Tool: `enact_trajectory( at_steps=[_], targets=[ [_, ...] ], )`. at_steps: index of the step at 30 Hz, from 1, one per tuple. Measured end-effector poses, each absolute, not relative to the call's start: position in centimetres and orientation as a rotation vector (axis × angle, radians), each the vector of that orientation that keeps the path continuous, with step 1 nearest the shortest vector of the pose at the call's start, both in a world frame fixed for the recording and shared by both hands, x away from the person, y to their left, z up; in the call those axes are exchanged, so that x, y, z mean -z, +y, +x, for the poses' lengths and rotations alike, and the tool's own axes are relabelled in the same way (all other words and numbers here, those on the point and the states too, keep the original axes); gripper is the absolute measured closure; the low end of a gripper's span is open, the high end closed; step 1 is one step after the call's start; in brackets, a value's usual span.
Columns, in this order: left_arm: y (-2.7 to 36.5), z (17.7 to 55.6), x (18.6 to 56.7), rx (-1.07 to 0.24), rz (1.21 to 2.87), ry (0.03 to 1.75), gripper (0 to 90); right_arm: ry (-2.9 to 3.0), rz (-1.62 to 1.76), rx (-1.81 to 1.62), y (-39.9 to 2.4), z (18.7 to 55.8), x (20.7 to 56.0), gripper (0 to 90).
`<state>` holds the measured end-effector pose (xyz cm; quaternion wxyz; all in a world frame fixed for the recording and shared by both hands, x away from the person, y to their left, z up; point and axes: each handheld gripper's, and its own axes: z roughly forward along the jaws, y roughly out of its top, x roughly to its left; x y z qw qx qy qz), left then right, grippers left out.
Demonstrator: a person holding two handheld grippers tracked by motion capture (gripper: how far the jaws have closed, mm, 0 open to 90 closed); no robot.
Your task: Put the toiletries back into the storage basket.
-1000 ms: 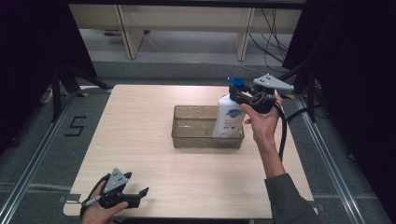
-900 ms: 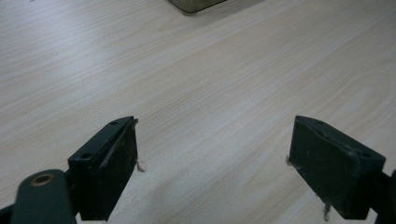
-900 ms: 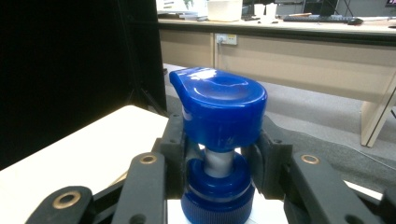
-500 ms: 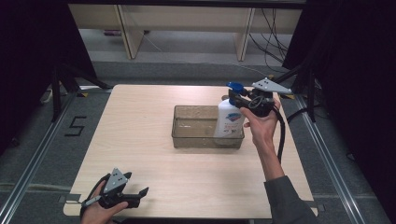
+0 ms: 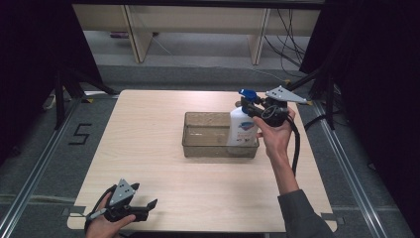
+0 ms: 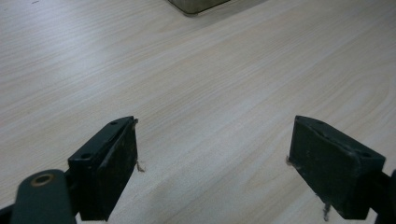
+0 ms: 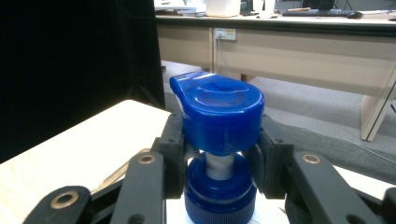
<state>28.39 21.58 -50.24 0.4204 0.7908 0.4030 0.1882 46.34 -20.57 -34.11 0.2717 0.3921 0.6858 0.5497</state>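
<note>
Both jaws of the right gripper (image 7: pixel 219 161) clamp the pump neck of a soap bottle (image 5: pixel 241 128) standing at the right end of the clear tray (image 5: pixel 205 148). Near left, the left gripper (image 6: pixel 212 165) gapes wide, holding nothing above the table (image 5: pixel 148 129).

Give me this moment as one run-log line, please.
right tongs: shut on white pump bottle with blue cap | bottle: upright in clear plastic bin | left tongs: open, low over wooden table

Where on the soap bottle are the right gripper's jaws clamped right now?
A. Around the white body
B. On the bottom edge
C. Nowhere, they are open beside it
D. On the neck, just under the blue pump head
D: in the right gripper view, the right gripper has its jaws pressed on either side of the narrow neck of the soap bottle, beneath the blue pump head.
</note>
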Motion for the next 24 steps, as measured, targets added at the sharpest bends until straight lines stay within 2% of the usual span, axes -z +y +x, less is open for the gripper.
enact_trajectory(
  at_steps=[9,11,12,17,18,23,24],
  targets=[
    [21.57,28.37,50.24,-0.473,1.983,1.009,14.8,1.852,1.076,-1.503,-20.63,46.14,34.12,61.0],
    [21.57,28.37,50.24,-0.473,1.982,1.01,14.8,1.861,1.066,-1.501,-20.73,46.18,34.13,58.6],
    [21.57,28.37,50.25,-0.472,1.983,1.011,14.8,1.846,1.086,-1.478,-20.84,46.18,34.12,51.2],
    [21.7,28.38,50.19,-0.476,2.006,1.002,14.8,1.85,1.091,-1.473,-21.12,46.08,34.06,46.4],
    [21.7,28.37,50.19,-0.477,2.006,1.002,14.8,1.847,1.108,-1.47,-21.1,46.05,34.08,42.3],
    [21.69,28.37,50.19,-0.475,2.006,1.003,14.8,1.847,1.108,-1.48,-21.2,46.15,34.15,41.1],
    [21.69,28.37,50.19,-0.475,2.006,1.003,14.7,1.851,1.113,-1.486,-21.17,46.13,34.15,37.7]
  ],
)
